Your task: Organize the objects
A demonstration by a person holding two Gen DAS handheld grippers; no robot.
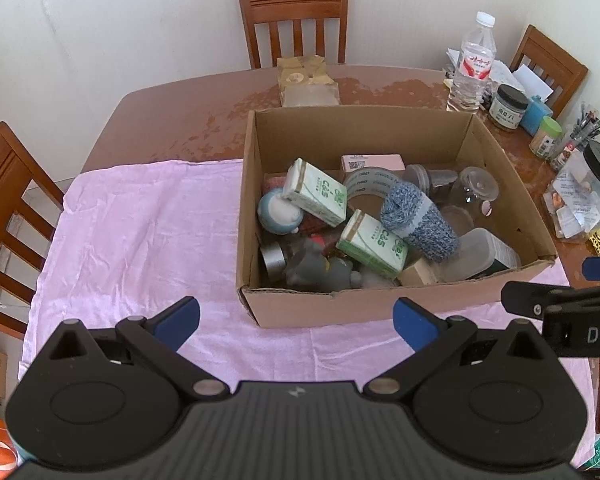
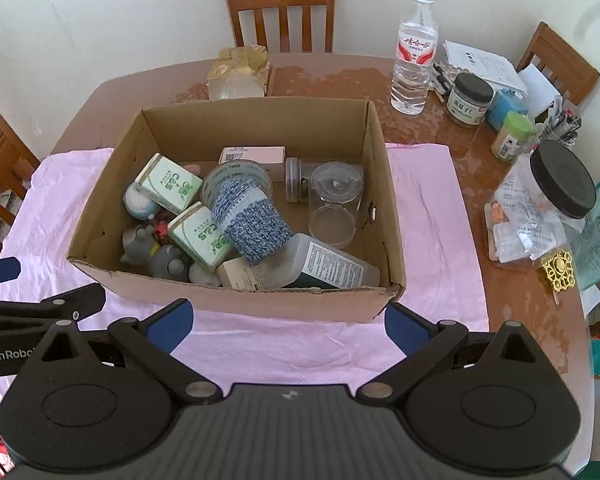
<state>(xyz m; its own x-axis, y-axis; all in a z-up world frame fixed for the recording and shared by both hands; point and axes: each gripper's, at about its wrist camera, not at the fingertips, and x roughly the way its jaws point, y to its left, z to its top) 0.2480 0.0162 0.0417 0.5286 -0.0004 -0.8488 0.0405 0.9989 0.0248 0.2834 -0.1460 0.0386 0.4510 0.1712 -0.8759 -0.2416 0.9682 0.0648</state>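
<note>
we are holding both tongs spread wide and empty, the left tongs (image 1: 296, 320) and right tongs (image 2: 288, 320) hovering over the pink cloth (image 1: 140, 232) just before the cardboard box (image 2: 236, 304) on the desk (image 2: 420, 128). inside the box are lying two green tissue packs (image 2: 200, 236), a blue knitted sock (image 2: 250, 220), a tape roll (image 2: 236, 172) and clear jars (image 2: 334, 188).

Cardboard box (image 1: 380, 304) on pink cloth (image 1: 140, 232), brown table (image 1: 188, 112). Contents: two green-and-white cartons (image 1: 316, 192), blue knitted sock roll (image 1: 418, 220), tape roll (image 1: 364, 188), grey toy figures (image 1: 312, 268), clear jars (image 1: 476, 192). Left gripper (image 1: 296, 320) empty, jaws spread wide, near the box front. Water bottle (image 1: 472, 68) behind.
</note>
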